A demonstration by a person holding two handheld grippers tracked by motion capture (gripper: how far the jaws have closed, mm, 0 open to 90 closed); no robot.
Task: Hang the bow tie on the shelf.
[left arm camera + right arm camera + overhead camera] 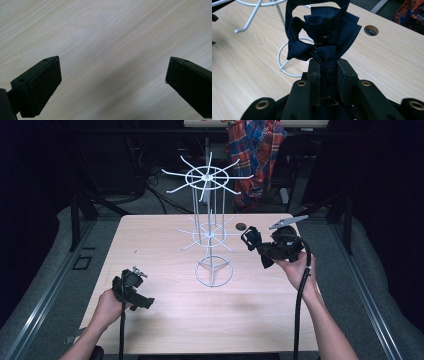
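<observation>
Right gripper view: tongs (329, 68) on, seemingly, bow tie (324, 32)

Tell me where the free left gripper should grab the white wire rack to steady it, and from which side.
Probably the upright stem of the white wire rack, between its lower ring of hooks and the round base, coming in from its left. There the stem is bare; the hooks splay outward higher up, and the right gripper holds the dark cloth on the other side.

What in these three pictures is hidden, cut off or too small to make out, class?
- Dark blue cloth: its lower part is hidden between the right gripper jaws; its loop is cut off by the top edge.
- Same cloth in the high view: too small to identify.
- Left gripper: jaw bases cut off by the bottom edge.
</observation>
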